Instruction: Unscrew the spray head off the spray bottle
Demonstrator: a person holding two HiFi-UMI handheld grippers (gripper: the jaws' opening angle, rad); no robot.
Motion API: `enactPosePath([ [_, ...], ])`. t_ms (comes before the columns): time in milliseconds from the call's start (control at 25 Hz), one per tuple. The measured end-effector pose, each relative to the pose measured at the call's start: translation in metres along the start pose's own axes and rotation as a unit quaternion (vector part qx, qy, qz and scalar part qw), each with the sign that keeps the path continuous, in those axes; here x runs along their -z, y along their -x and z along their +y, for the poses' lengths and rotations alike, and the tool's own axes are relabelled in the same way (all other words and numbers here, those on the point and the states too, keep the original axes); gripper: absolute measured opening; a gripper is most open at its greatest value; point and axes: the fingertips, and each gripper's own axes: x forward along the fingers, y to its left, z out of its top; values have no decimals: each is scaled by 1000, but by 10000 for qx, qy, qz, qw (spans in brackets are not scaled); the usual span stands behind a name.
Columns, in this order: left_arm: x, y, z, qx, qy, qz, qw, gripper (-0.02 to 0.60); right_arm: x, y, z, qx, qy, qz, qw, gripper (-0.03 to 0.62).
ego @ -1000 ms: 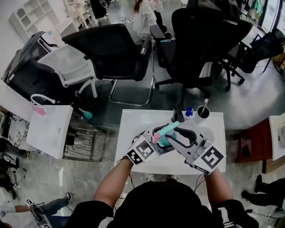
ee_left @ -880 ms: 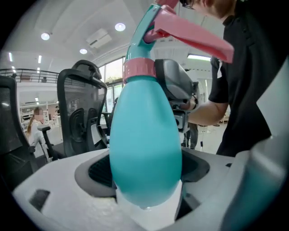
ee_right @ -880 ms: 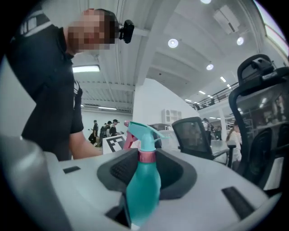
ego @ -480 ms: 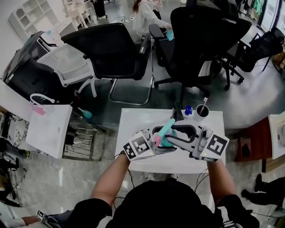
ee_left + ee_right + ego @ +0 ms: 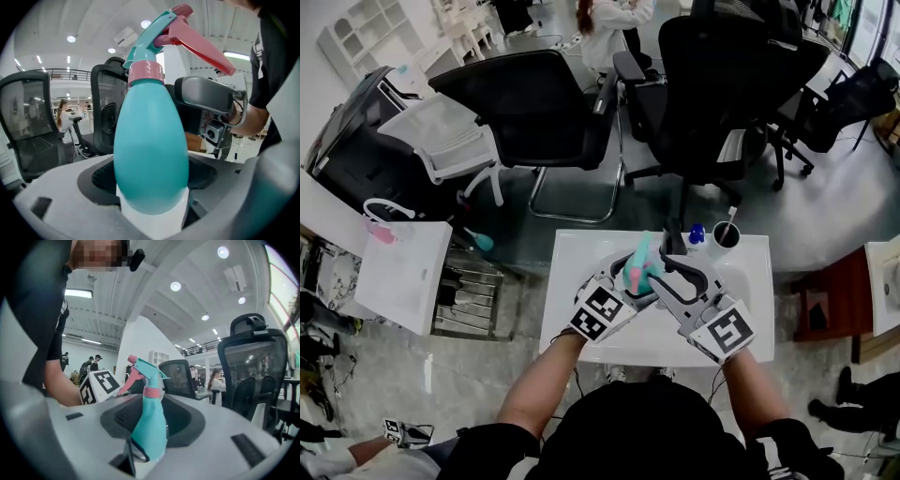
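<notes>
Head view, grippers: I've got the left gripper (image 5: pixel 628 286) and right gripper (image 5: pixel 667 277) meeting on the teal spray bottle (image 5: pixel 639 270), held over the white table (image 5: pixel 581 258).
Head view, cup: 1 dark cup (image 5: pixel 727 234) at the far edge, with a thin stick standing in it.
Left gripper view, grip: jaws wide and clamped on the bottle's fat body. The pink collar (image 5: pixel 146 72) and spray head (image 5: pixel 180 28) stand free above.
Right gripper view, grip: jaws fairly narrow, with the bottle standing between the 2 pads. I see neither pad pressing on it.
Step in hand: I judge this a re-grip. Close the right pads square on the collar, not the trigger, then twist about the bottle's long axis with the left clamp firm.
Bottle contents: the opaque wall hides any liquid, so I'd hold it upright.
</notes>
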Motion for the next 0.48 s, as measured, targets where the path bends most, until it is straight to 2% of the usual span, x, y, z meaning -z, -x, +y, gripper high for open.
enactPosePath([
  [160,-2,-1,4,-357,56,60,9993,408,7,-1,-3,219,-104,77,9997,144],
  [360,1,-3,-3,-365,-38,140,9992,408,-1,-2,-2,310,-199,-193,9991,154],
  [480,3,-2,-3,-445,-70,184,9988,408,0,-4,-3,360,-231,-145,9990,164],
])
